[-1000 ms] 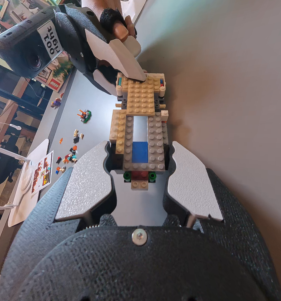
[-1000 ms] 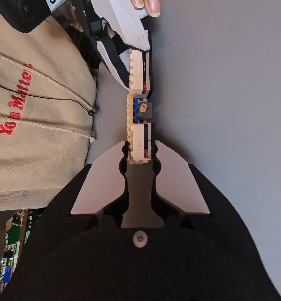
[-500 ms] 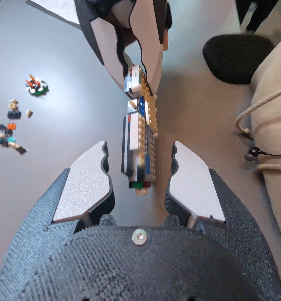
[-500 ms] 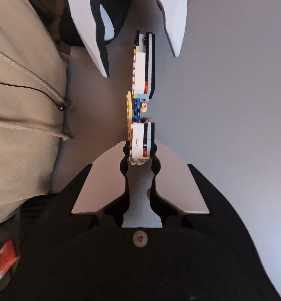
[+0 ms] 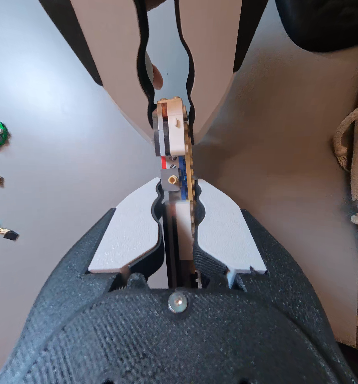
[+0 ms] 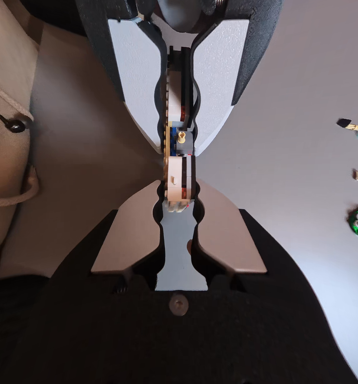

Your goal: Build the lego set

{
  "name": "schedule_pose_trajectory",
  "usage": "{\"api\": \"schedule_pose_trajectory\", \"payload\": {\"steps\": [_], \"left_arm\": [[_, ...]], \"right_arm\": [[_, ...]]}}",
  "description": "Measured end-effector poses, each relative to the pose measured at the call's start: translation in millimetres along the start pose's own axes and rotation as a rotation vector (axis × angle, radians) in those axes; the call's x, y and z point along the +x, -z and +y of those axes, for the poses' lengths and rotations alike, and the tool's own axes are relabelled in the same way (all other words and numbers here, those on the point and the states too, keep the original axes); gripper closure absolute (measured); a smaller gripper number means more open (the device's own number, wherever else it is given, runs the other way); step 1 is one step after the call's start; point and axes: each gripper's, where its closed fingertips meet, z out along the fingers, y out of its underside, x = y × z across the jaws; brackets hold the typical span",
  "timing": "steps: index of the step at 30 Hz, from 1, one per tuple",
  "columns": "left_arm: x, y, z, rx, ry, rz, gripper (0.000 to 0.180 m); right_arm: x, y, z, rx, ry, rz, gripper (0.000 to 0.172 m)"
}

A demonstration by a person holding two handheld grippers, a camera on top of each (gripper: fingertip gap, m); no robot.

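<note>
Now both grippers pinch one toy-brick model [image 5: 175, 137] above the grey counter [image 5: 70, 83]. Left gripper [image 5: 178, 185] fingers squeeze one end; right gripper [image 6: 178, 187] fingers squeeze the other. Best to hold it level and squeeze gently, so no bricks pop off.

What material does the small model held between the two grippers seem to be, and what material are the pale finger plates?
The brick model looks like hard moulded plastic: glossy faces, sharp edges, rows of studs on the tan plate. The finger plates look like matte, probably printed, plastic with a fine grainy texture. Both the left gripper and the right gripper press on the model.
</note>
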Motion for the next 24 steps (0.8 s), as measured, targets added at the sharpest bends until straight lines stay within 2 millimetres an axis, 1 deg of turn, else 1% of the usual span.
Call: {"api": "schedule_pose_trajectory", "payload": {"steps": [8,15,24], "left_arm": [[3.3,-2.8,6.5,-0.051,-0.031,-0.008,0.154],[-1.5,-2.1,4.8,-0.036,-0.004,0.028,0.154],[-0.1,-3.3,7.2,-0.055,-0.024,0.032,0.154]], "right_arm": [[-2.8,-8.5,0.9,0.112,0.053,0.081,0.146],[3.3,-3.1,-1.4,0.220,0.004,0.119,0.142],[1.2,-8.3,-0.1,0.265,-0.020,0.099,0.147]]}}
